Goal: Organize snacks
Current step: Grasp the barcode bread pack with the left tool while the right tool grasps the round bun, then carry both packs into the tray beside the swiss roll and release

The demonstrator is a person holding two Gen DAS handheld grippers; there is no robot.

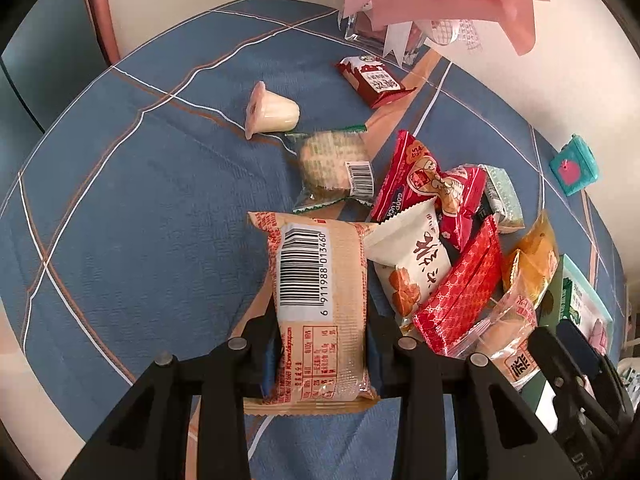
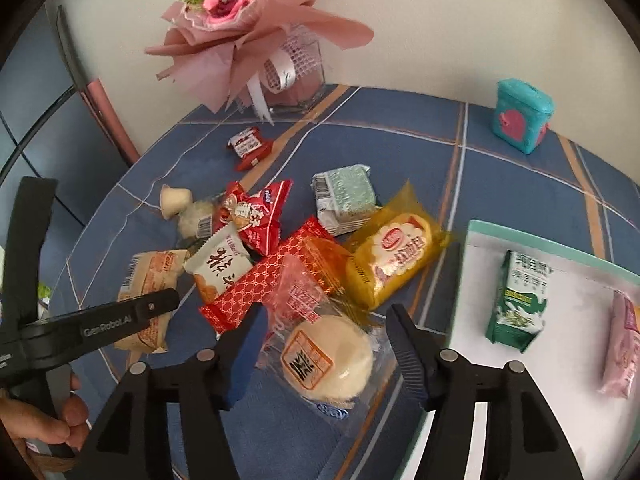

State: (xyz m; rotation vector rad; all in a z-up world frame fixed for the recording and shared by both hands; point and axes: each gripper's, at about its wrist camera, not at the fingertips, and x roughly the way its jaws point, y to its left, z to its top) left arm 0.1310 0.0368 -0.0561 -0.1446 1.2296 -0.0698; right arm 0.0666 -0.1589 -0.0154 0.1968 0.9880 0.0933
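Observation:
A pile of wrapped snacks lies on a blue plaid tablecloth [image 1: 120, 240]. My left gripper [image 1: 322, 332] is shut on a tan packet with a barcode [image 1: 320, 300]; the packet also shows in the right wrist view [image 2: 148, 280]. My right gripper [image 2: 320, 340] is open, its jaws on either side of a clear-wrapped round white cake [image 2: 332, 356], which lies on the cloth. Beside it are a red patterned packet [image 2: 272, 280], a yellow packet [image 2: 396, 256] and a white packet [image 2: 220, 268]. A white tray [image 2: 560, 360] at the right holds a green milk carton [image 2: 520, 300] and a pink packet [image 2: 620, 352].
A pink bouquet in a glass vase [image 2: 256, 32] stands at the back. A teal box [image 2: 520, 116] stands at the back right. A jelly cup [image 1: 272, 114], a round cracker packet [image 1: 334, 166], a dark red packet [image 1: 372, 80] and a pale green packet [image 2: 346, 196] lie apart.

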